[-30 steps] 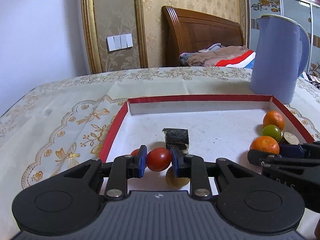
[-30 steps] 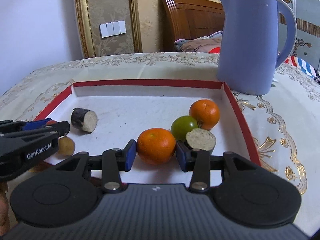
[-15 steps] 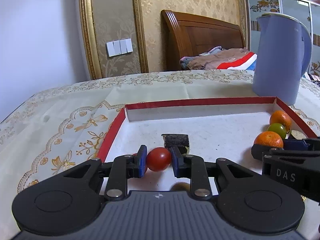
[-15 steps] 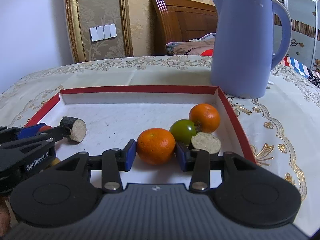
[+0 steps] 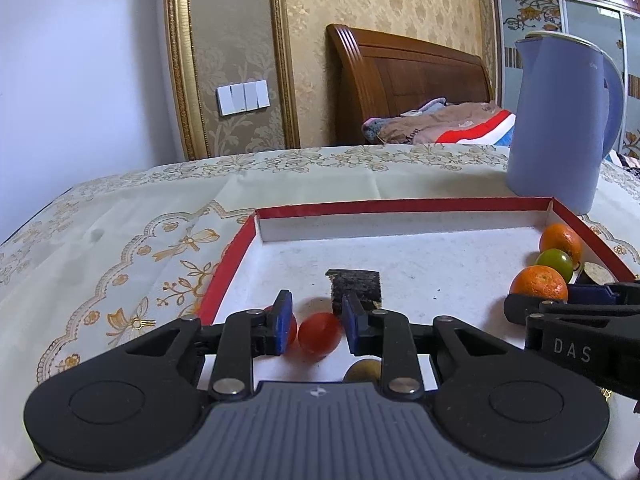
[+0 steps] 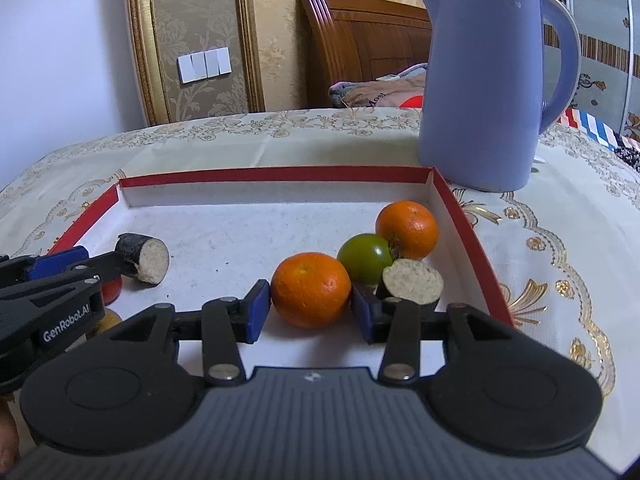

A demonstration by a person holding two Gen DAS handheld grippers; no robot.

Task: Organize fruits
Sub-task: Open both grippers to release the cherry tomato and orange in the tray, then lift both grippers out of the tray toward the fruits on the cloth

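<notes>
Red tomato (image 5: 319,334) lies on the floor of the tray (image 5: 400,205) between the pads of the left gripper (image 5: 314,327); its jaws have just been opening, with a gap on the left pad side, so I judge this a release beside another tomato (image 5: 292,330). The right gripper (image 6: 310,310) is closed on 1 orange (image 6: 311,289) resting near a green fruit (image 6: 365,257).
</notes>
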